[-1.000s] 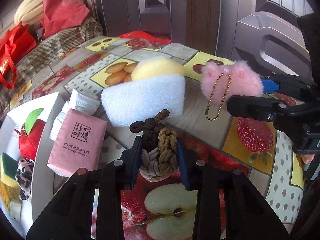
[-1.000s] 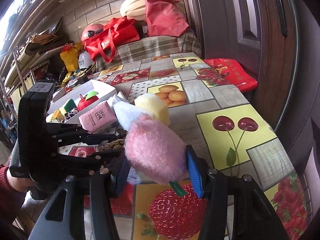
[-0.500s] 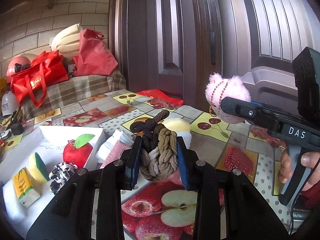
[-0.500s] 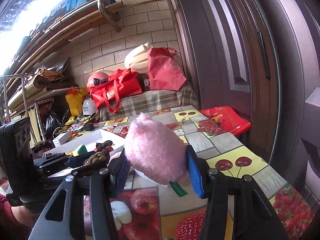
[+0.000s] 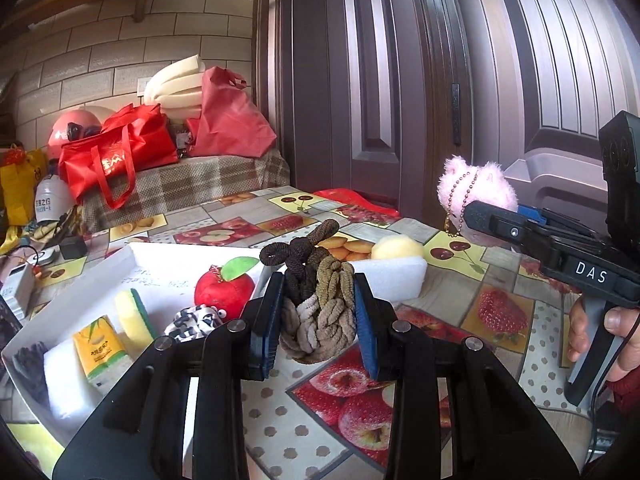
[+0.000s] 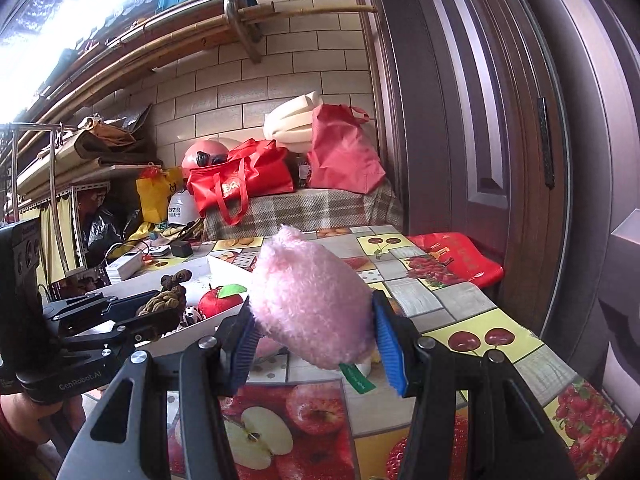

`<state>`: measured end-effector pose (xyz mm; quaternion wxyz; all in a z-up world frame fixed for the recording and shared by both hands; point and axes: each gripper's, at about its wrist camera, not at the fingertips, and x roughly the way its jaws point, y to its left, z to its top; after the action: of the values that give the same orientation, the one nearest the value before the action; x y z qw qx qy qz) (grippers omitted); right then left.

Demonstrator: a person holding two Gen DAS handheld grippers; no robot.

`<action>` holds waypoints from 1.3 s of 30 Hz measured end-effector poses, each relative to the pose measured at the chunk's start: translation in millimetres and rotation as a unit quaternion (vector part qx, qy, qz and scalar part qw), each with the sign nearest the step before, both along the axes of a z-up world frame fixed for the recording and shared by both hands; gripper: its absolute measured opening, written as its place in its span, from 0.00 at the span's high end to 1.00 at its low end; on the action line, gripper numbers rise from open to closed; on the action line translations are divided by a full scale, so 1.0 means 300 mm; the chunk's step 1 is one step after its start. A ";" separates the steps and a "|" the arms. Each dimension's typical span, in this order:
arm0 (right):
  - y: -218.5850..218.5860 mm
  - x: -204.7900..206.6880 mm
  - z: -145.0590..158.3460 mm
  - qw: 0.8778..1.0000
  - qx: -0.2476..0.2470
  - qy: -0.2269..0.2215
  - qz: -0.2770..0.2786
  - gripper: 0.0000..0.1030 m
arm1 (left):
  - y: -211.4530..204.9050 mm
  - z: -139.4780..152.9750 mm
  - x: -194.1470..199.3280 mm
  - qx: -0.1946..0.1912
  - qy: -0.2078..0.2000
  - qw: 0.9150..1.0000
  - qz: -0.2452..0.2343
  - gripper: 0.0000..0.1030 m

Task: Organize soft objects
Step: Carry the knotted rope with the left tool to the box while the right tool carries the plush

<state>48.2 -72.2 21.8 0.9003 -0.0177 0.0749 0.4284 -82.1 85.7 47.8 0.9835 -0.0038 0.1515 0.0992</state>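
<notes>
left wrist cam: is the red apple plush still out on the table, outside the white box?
No. The red apple plush lies inside the white box, next to the yellow-green sponge.

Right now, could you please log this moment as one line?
left fingers: hold brown knotted hair ties | right fingers: hold pink fluffy plush | white tray: waiting

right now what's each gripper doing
left gripper: shut on the bundle of hair ties
right gripper: shut on the pink plush toy

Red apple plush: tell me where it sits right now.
In the left wrist view the red apple plush lies inside the white tray, left of centre, just behind the black-and-white plush and right of the yellow-green sponge.
</notes>
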 end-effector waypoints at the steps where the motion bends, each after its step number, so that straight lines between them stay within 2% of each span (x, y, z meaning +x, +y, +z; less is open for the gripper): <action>1: 0.006 -0.005 0.000 1.000 0.000 -0.001 0.001 0.48 | 0.009 0.000 -0.009 0.000 -0.001 1.000 0.003 0.69; 9: 0.074 -0.049 -0.002 1.000 -0.009 -0.012 0.016 0.47 | 0.045 -0.007 -0.067 0.013 -0.003 1.000 0.027 0.69; 17: 0.144 -0.086 -0.008 0.999 -0.026 -0.017 0.037 0.47 | 0.122 -0.003 -0.114 -0.011 -0.016 0.998 0.054 0.69; 28: 0.228 -0.124 -0.017 0.997 -0.047 -0.011 0.066 0.47 | 0.160 -0.004 -0.139 -0.013 -0.020 0.997 0.076 0.69; 39: 0.335 -0.160 -0.035 0.993 -0.069 0.001 0.098 0.47 | 0.246 -0.007 -0.190 -0.010 -0.027 0.991 0.130 0.68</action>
<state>0.2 28.2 11.2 0.8504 -0.0865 0.1027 0.5088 -139.2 159.5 45.6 0.9660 -0.0363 0.1239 0.2242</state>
